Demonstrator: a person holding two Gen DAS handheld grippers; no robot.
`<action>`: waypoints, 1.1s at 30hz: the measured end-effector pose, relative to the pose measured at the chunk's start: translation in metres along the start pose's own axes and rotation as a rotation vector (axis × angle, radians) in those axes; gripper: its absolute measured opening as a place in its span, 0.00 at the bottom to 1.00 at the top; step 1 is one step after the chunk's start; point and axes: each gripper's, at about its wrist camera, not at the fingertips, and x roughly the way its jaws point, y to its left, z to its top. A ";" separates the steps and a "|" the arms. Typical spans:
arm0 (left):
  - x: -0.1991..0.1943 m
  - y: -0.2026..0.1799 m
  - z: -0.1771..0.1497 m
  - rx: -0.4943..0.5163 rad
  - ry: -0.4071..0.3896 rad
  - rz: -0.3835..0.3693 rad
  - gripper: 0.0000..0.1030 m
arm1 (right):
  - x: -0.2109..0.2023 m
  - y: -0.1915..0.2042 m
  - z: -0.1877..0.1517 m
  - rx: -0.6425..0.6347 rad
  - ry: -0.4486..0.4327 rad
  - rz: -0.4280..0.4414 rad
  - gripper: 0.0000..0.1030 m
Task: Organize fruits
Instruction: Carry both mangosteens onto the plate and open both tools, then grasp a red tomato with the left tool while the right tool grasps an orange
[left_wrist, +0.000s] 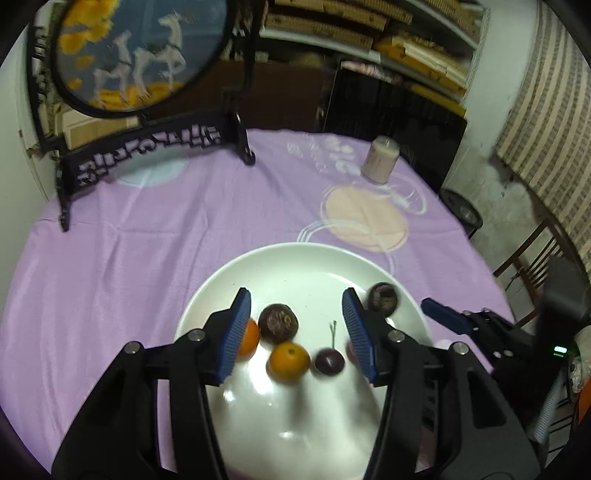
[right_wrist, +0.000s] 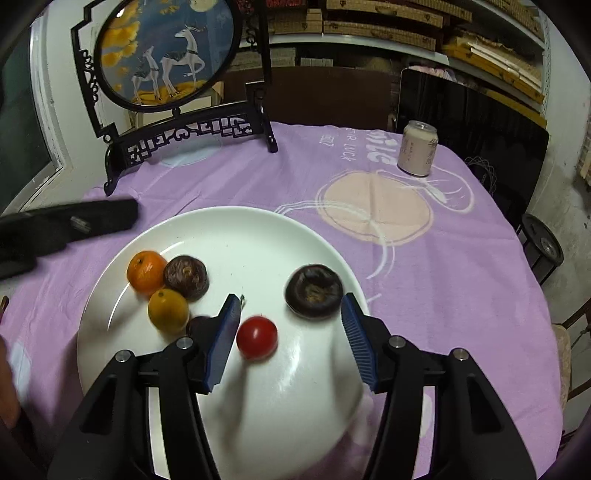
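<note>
Left gripper (left_wrist: 297, 330) spread above the white plate (left_wrist: 295, 266), blue pads (left_wrist: 236, 332) pinching nothing; a dark wrinkled passion fruit (left_wrist: 277, 323), a small orange (left_wrist: 289, 362) and a stemmed dark cherry (left_wrist: 329, 362) lying loose between the jaws on the plate. Second orange (left_wrist: 250, 336) half hidden behind the left pad. Another passion fruit (left_wrist: 384, 298) blurred near the plate's right rim, partly cut off by the right pad. Faint reddish blur just behind that pad, too obscured to name.

Right gripper (right_wrist: 290, 339) likewise spread, clamping nothing; red cherry tomato (right_wrist: 256, 336) loose between the pads, nearer the left one. Cherry mostly hidden here behind the left pad, only a dark edge showing. Two oranges and one passion fruit clustered and touching at the plate's left; the other passion fruit apart toward the right rim.

Plate on a purple tablecloth (right_wrist: 461, 295); pale drink can (right_wrist: 417, 153) well behind; deer-painted round screen (right_wrist: 166, 55) in black stand at back left. Near edge of the plate hidden under both grippers.
</note>
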 end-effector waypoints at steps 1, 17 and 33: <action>-0.011 -0.001 -0.004 0.003 -0.014 0.009 0.55 | -0.002 0.000 -0.003 -0.007 0.001 0.007 0.55; -0.110 0.018 -0.156 0.035 0.000 0.061 0.69 | -0.091 0.022 -0.098 0.076 -0.041 0.054 0.56; -0.142 0.028 -0.256 0.043 0.092 -0.013 0.70 | -0.086 0.053 -0.152 -0.006 0.081 0.060 0.58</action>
